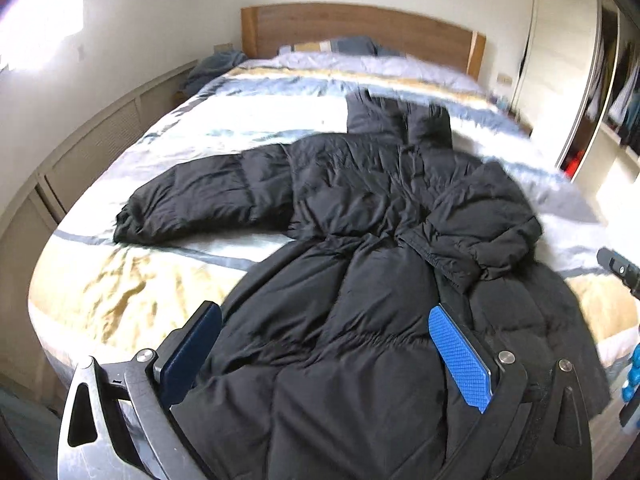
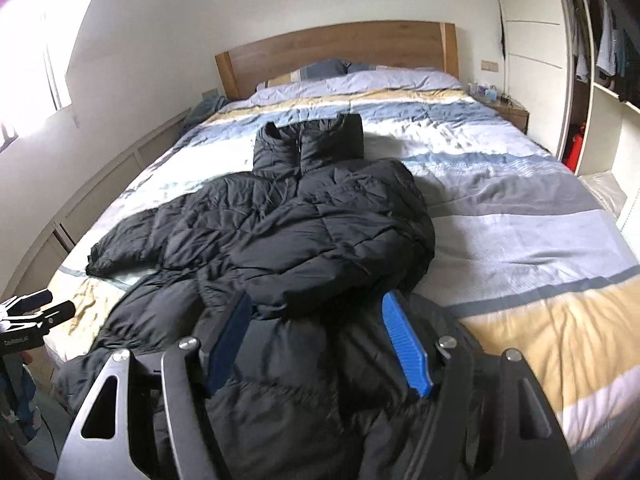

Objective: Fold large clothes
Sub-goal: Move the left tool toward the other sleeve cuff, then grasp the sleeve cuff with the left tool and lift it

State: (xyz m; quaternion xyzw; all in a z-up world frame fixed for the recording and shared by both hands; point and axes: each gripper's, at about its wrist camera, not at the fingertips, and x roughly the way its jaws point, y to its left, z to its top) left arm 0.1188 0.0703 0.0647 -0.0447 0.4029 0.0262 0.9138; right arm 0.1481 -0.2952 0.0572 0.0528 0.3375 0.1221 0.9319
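On bed with striped blue, white and mustard duvet: black puffer coat spread lengthwise, hood toward wooden headboard. Quilted, puffy, matte fabric; one sleeve stretched sideways, other folded across body. Left gripper and right gripper hover over hem, angled down, jaws apart, holding nothing; blue ribbed pads.
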